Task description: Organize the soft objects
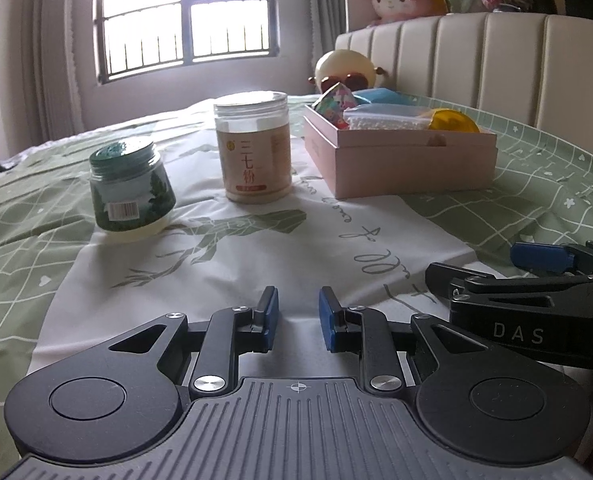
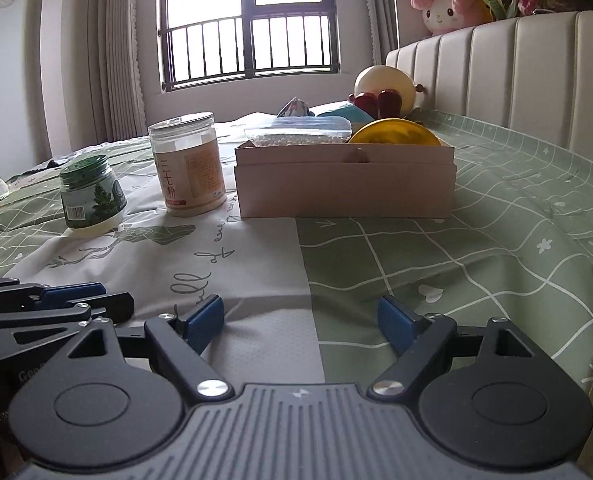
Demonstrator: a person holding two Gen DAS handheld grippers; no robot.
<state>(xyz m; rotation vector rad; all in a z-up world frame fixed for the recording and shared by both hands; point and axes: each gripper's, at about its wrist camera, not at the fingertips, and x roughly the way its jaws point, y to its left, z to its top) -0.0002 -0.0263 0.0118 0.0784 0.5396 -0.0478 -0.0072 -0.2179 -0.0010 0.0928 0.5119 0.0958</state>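
- The left claw [image 1: 294, 318] stands narrow, its blue pads a small gap apart with nothing between them, low over the white printed panel of the bedspread [image 1: 256, 256].
- The right claw [image 2: 300, 326] stands wide and just as empty, hovering over the seam where the white panel meets the green checked cloth. The two claws sit side by side, each showing at the edge of the other's view.
- Neither claw holds or touches any soft object, so no pick is under way.
- Further out on the bed stand a green-lidded jar [image 1: 130, 190] and a taller clear jar of pale powder [image 1: 252, 148], both upright, a little apart, just left of the box.
- The pink box [image 1: 400, 160] is open and already holds several things: a colourful patterned pouch [image 1: 336, 100], a zip bag of white beads [image 1: 384, 118], a blue soft item [image 1: 380, 94] and a yellow round thing [image 1: 452, 120].
- A round cream plush toy [image 2: 384, 84] lies on the bed behind the box, outside it, and a pink plush [image 2: 444, 8] sits on top of the headboard.
- Judged from this, much of the sorting looks done; the cream plush seems the likeliest item left, and both claws are well away from it.
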